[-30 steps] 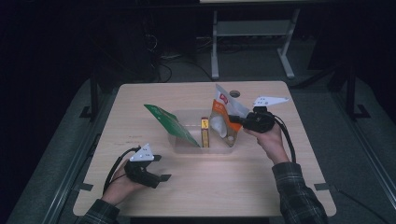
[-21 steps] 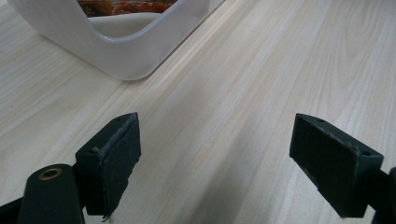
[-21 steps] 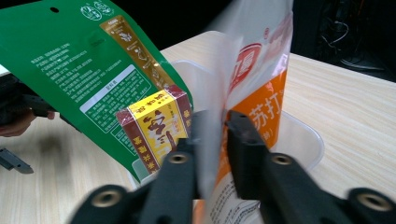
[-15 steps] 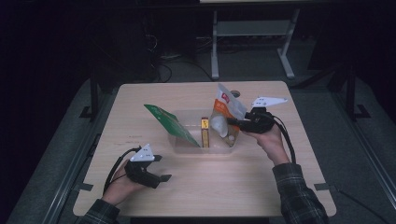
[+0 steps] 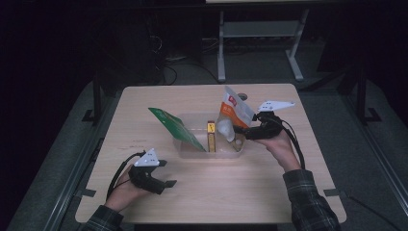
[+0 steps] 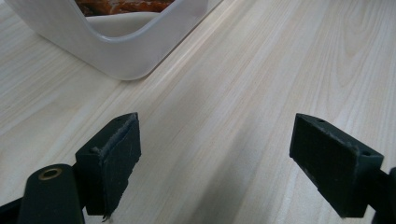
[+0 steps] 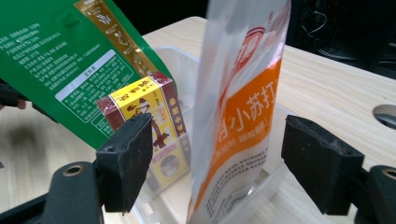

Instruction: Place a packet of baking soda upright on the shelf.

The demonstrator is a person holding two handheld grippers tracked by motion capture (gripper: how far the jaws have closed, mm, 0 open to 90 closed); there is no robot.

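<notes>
A clear plastic bin (image 5: 219,153) sits mid-table. In it lean a green bag (image 5: 175,127), a yellow and maroon box (image 5: 210,134) and an orange and white pouch (image 5: 233,113). My right gripper (image 5: 239,131) reaches in from the bin's right side. Its jaws have just been opening. In the right gripper view the pouch (image 7: 243,107) stands between the jaws of the right gripper (image 7: 217,158) with gaps on both sides, beside the box (image 7: 154,116) and green bag (image 7: 70,60). My left gripper (image 5: 168,173) rests open on the table at front left, holding nothing; the left gripper (image 6: 215,154) faces the bin's corner (image 6: 126,51).
A round hole (image 5: 243,96) is cut in the tabletop just behind the bin. A metal frame (image 5: 260,33) stands on the dark floor beyond the table's far edge. Bare wood lies between the bin and the front edge.
The right gripper's jaws have parted and let go of the orange and white pouch, which stays leaning in the bin. Both hands have kept their places.
</notes>
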